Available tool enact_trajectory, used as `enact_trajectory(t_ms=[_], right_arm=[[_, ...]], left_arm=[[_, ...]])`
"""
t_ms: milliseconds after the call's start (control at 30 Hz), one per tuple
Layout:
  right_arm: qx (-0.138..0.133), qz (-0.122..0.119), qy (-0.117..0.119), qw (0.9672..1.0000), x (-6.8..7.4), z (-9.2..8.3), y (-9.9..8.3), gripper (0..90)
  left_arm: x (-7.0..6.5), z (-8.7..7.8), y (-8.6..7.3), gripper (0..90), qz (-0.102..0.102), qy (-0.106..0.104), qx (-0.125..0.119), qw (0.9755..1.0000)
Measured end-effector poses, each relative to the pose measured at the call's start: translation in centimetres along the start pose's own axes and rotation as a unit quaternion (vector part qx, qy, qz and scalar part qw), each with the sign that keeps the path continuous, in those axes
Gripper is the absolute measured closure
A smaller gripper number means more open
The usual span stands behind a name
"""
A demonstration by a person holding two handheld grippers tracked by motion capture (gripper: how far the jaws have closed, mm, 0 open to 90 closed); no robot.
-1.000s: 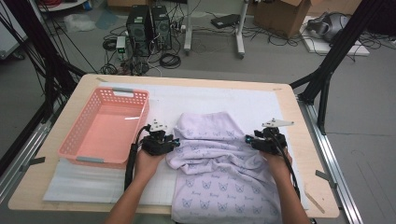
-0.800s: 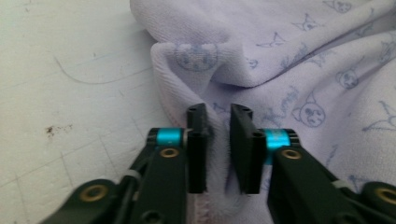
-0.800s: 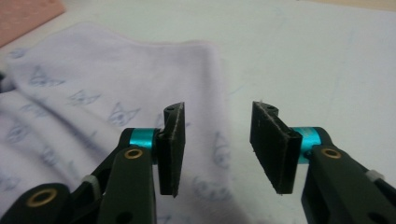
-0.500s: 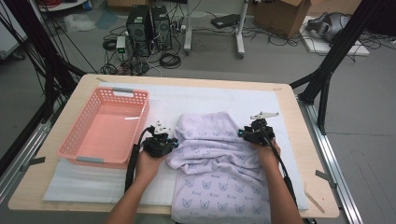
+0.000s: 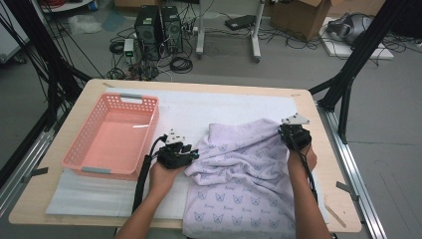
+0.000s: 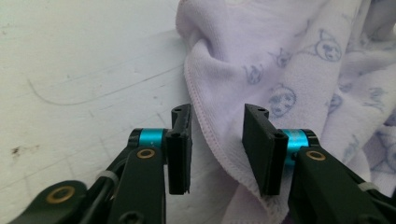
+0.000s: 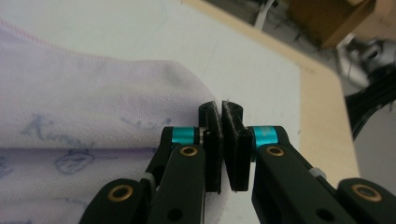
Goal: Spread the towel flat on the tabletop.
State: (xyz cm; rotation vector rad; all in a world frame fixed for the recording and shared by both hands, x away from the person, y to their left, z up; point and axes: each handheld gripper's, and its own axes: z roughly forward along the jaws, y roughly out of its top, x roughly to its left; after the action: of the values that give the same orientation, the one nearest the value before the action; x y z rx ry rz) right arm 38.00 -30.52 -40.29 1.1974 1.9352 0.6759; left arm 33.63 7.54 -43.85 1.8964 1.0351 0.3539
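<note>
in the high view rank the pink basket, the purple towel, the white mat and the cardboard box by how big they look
1. white mat
2. purple towel
3. pink basket
4. cardboard box, though it sits farther off and is cut by the frame, so its rank is unsure.

On the table (image 5: pixel 318 107): one lilac printed towel (image 5: pixel 239 184), one pink plastic basket (image 5: pixel 112 134), one white foam mat (image 5: pixel 199 107). Two handheld grippers: left gripper (image 5: pixel 191 155), right gripper (image 5: pixel 287 130).

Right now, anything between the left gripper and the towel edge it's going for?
Nothing visible. The left gripper is open with the lilac towel hem already lying between its jaws over the white mat. The right gripper is shut on the towel's far corner.
</note>
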Motion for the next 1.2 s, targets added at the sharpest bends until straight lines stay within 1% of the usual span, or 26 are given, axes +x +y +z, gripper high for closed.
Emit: enact_trajectory(t_ms=[67, 100, 167, 233, 300, 333, 433, 467, 500, 533, 567, 600, 667, 700, 733, 800, 867, 933, 967, 1000, 1033, 1067, 1100, 1133, 1167, 1200], right_arm=[[0.016, 0.007, 0.024, 0.9996, 0.1, 0.3, -0.4, 80.9], [0.014, 0.009, 0.025, 0.9995, 0.0, 0.3, -0.6, 79.2], [0.006, 0.047, 0.064, 0.9968, -0.5, 0.1, -1.0, 71.1], [0.0, 0.059, 0.074, 0.9955, -0.9, -0.5, -1.3, 69.2], [-0.011, 0.075, 0.096, 0.9925, -1.4, -1.1, -1.6, 65.9], [-0.014, 0.078, 0.1, 0.9918, -1.6, -1.5, -1.8, 64.9], [-0.027, 0.089, 0.127, 0.9875, -2.0, -2.7, -2.4, 62.1], [-0.026, 0.09, 0.145, 0.9849, -2.2, -3.1, -2.6, 60.8], [-0.027, 0.09, 0.163, 0.9821, -2.2, -3.3, -2.9, 59.7], [-0.025, 0.082, 0.162, 0.9831, -2.2, -3.6, -3.1, 59.7], [-0.024, 0.078, 0.167, 0.9826, -2.2, -3.9, -3.4, 59.7], [-0.026, 0.081, 0.177, 0.9805, -2.3, -4.2, -3.7, 59.7], [-0.026, 0.077, 0.183, 0.9797, -2.2, -4.7, -4.2, 59.6], [-0.026, 0.079, 0.191, 0.9782, -2.2, -5.0, -4.5, 59.6], [-0.028, 0.074, 0.197, 0.9771, -2.1, -5.2, -4.8, 59.6], [-0.024, 0.07, 0.214, 0.9741, -1.7, -5.9, -5.4, 58.5], [-0.024, 0.06, 0.226, 0.972, -1.3, -6.6, -6.1, 57.0], [-0.024, 0.059, 0.247, 0.9669, -0.9, -7.2, -6.9, 55.1], [-0.026, 0.06, 0.264, 0.9624, -0.8, -7.3, -7.2, 53.9], [-0.018, 0.061, 0.288, 0.9557, -0.5, -7.4, -7.5, 51.5], [-0.007, 0.052, 0.305, 0.9509, -0.2, -7.2, -7.8, 49.5], [0.009, 0.037, 0.297, 0.9543, 0.3, -7.0, -7.9, 48.5], [0.024, 0.017, 0.28, 0.9595, 0.8, -6.7, -8.1, 48.4], [0.037, 0.011, 0.275, 0.9606, 1.2, -6.2, -8.3, 48.4], [0.045, 0.011, 0.278, 0.9595, 1.5, -5.6, -8.5, 50.0], [0.043, 0.009, 0.273, 0.9609, 1.8, -5.2, -8.6, 54.5]], left_arm=[[0.0, 0.0, 0.0, 53.2, -0.006, -0.001, 0.004, 1.0], [0.1, -0.2, 0.0, 51.5, -0.008, -0.004, 0.003, 1.0], [0.2, -0.5, 0.0, 50.0, -0.01, -0.014, 0.002, 0.9999], [0.2, -0.5, 0.0, 48.7, -0.009, -0.031, 0.009, 0.9994], [0.0, -0.2, -0.1, 47.8, -0.001, -0.039, 0.026, 0.9989], [-0.2, 0.1, -0.2, 47.5, -0.002, -0.045, 0.031, 0.9985], [-0.7, 1.0, -0.5, 48.2, 0.002, -0.057, 0.052, 0.997], [-1.0, 1.3, -0.6, 51.2, 0.008, -0.061, 0.06, 0.9963], [-1.3, 1.3, -0.6, 54.4, 0.026, -0.048, 0.057, 0.9969], [-1.4, 1.3, -0.6, 63.2, 0.029, -0.058, 0.059, 0.9962], [-1.5, 1.4, -0.6, 78.5, 0.023, -0.057, 0.06, 0.9963], [-1.7, 1.4, -0.4, 80.0, 0.031, -0.047, 0.061, 0.9965], [-1.6, 1.2, 0.0, 83.8, 0.04, 0.005, 0.049, 0.998], [-1.1, 1.1, 0.2, 84.3, 0.023, 0.027, 0.029, 0.9989], [-0.4, 0.8, 0.4, 84.4, 0.004, 0.049, 0.01, 0.9988], [0.8, 0.2, 0.7, 84.4, -0.018, 0.087, -0.014, 0.996], [1.5, -0.1, 0.6, 84.3, -0.025, 0.097, -0.022, 0.9947], [1.6, -0.2, 0.4, 81.9, -0.028, 0.083, -0.026, 0.9958], [1.5, -0.2, 0.3, 77.1, -0.028, 0.072, -0.029, 0.9966], [1.4, -0.2, 0.3, 66.2, -0.033, 0.057, -0.025, 0.9975], [1.2, -0.3, 0.3, 54.7, -0.034, 0.043, -0.022, 0.9983], [1.0, -0.4, 0.2, 51.5, -0.029, 0.033, -0.023, 0.9988], [0.7, -0.6, 0.1, 50.1, -0.025, 0.028, -0.031, 0.9988], [0.6, -0.8, 0.0, 49.2, -0.024, 0.02, -0.033, 0.999], [0.4, -1.0, -0.1, 47.0, -0.027, 0.012, -0.038, 0.9988], [0.3, -1.2, -0.3, 44.7, -0.03, 0.003, -0.045, 0.9985]])
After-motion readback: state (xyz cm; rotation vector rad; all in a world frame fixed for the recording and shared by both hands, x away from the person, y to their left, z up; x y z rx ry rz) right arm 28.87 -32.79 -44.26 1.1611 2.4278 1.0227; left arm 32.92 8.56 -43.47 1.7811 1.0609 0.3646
